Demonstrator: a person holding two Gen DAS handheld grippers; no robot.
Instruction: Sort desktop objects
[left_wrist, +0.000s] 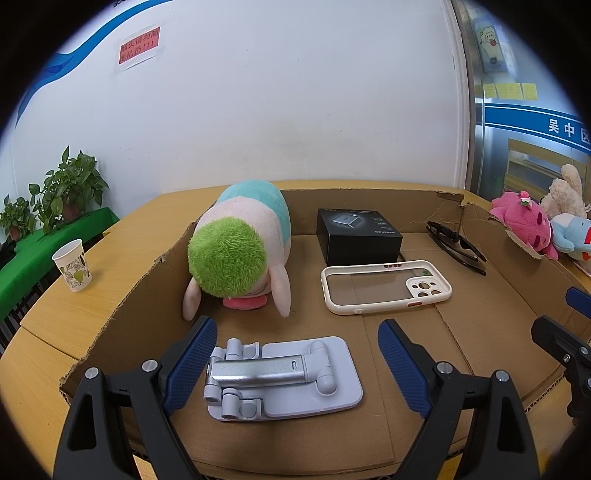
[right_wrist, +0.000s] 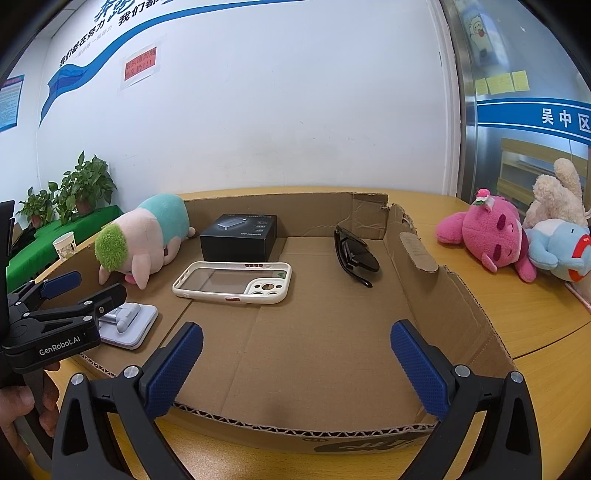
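Note:
A shallow cardboard tray lies on the wooden table. In it are a green-haired plush toy, a black box, a white phone case, black sunglasses and a folded grey phone stand. My left gripper is open with its fingers either side of the stand, not touching it; it also shows in the right wrist view. My right gripper is open and empty over the tray's near right part.
A paper cup stands on the table left of the tray. A pink plush, a blue one and a cream one lie on the table to the right. Potted plants stand far left.

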